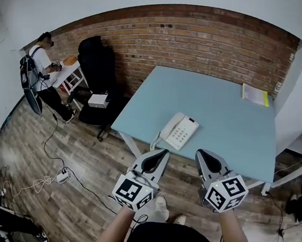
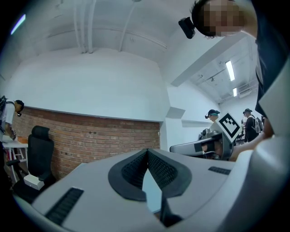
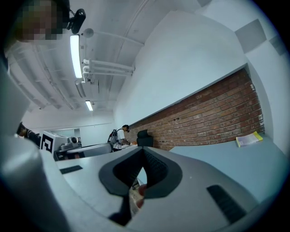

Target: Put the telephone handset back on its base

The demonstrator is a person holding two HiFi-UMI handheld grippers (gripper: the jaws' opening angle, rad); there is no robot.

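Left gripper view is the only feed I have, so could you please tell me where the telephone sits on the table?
Observer: The telephone sits near the front edge of the table, just beyond the tip of the left gripper.
Operator: Thank you. Is the right gripper holding anything?
Observer: No. The right gripper has its jaws together with nothing between them.
Operator: Is anything else lying on the table?
Observer: A yellow booklet lies at the far right corner, well away from the telephone.
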